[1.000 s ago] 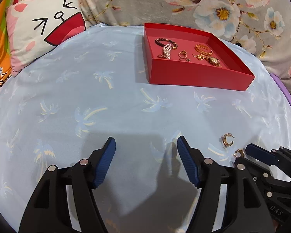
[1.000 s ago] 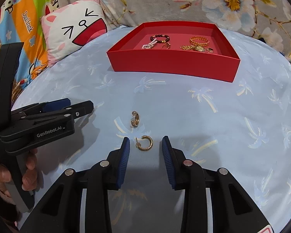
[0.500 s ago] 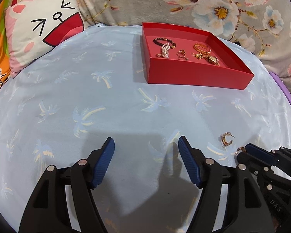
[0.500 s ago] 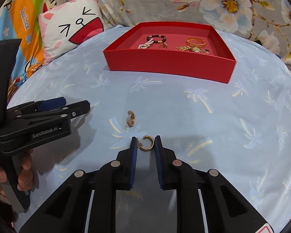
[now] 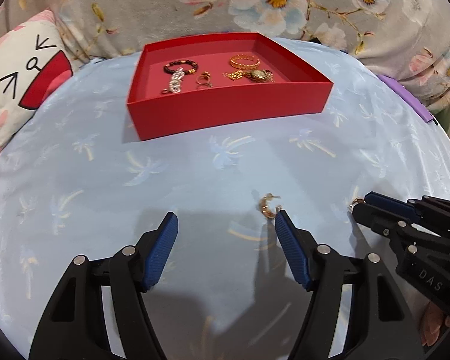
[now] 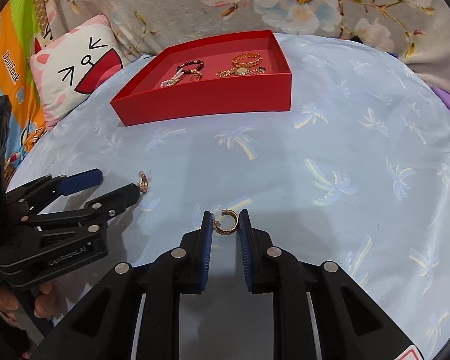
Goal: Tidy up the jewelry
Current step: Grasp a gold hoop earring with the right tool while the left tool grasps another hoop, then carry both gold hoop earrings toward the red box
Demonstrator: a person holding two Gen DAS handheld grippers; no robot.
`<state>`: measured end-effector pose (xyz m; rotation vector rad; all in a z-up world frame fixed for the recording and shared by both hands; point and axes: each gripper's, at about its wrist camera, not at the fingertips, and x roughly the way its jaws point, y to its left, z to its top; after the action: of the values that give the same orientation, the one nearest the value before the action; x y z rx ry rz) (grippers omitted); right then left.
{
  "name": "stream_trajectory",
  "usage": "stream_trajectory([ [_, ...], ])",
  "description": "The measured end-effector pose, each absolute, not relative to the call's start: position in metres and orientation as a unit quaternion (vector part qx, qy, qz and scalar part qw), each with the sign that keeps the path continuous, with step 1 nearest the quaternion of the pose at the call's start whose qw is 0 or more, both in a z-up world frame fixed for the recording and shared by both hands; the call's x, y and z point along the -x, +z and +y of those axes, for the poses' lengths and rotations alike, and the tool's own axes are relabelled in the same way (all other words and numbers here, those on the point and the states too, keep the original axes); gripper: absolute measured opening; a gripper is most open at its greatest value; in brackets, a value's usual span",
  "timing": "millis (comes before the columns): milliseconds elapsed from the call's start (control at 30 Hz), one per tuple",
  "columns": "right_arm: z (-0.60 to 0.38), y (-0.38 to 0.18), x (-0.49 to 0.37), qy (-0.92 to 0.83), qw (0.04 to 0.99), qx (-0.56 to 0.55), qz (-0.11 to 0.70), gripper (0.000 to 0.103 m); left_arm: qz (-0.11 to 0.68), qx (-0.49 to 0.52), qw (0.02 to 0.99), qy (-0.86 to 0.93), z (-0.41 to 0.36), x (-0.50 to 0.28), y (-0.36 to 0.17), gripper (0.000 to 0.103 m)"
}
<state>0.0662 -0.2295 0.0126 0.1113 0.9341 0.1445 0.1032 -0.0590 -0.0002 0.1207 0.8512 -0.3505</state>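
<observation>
My right tongs [image 6: 225, 225] have just squeezed onto a gold earring [image 6: 226, 223]. My left tongs [image 5: 225, 225] are wide apart beside the other earring [image 5: 267, 208].

A red tray [image 6: 207, 102] sits on the far part of a pale blue palm-print cloth [image 6: 330, 156]; it is shallow, rectangular and open-topped. Inside it, toward its left end, lie a dark beaded bracelet [image 6: 192, 66], a white pearl strand [image 6: 172, 80] and a small gold ring [image 6: 196, 76]. Toward its right end lie a gold chain bangle [image 6: 246, 59] and a gold watch [image 6: 240, 71], touching each other. Two gold hoop earrings lie on the cloth well in front of the tray. One open hoop earring [image 6: 226, 222] is pinched between two blue pads [image 6: 207, 240], its gap facing the tray. The second earring [image 6: 143, 183] lies to its left, tilted on edge.
</observation>
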Motion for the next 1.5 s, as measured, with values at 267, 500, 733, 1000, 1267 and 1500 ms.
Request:
stream_trajectory([
  [267,-0.233,0.011,-0.068,0.072,0.886,-0.065,0.453,0.017,0.413,-0.065,0.891,-0.178,-0.072,-0.105,-0.002,0.062],
  [500,-0.234,0.011,-0.068,0.072,0.886,-0.068,0.453,0.017,0.408,-0.075,0.891,-0.184,-0.081,-0.110,-0.002,0.045],
  [733,-0.234,0.011,-0.068,0.072,0.886,-0.068,0.453,0.017,0.405,-0.079,0.889,-0.198,-0.086,-0.109,0.000,0.024],
  [1000,-0.234,0.011,-0.068,0.072,0.886,-0.069,0.453,0.017,0.406,-0.072,0.889,-0.201,-0.086,-0.108,0.000,0.016],
  [1267,-0.234,0.012,-0.069,0.072,0.886,-0.070,0.453,0.017,0.412,-0.053,0.888,-0.198,-0.076,-0.106,0.001,0.016],
  [1500,-0.235,0.013,-0.069,0.069,0.887,-0.074,0.451,0.017,0.417,-0.030,0.891,-0.179,-0.054,-0.107,0.001,0.016],
])
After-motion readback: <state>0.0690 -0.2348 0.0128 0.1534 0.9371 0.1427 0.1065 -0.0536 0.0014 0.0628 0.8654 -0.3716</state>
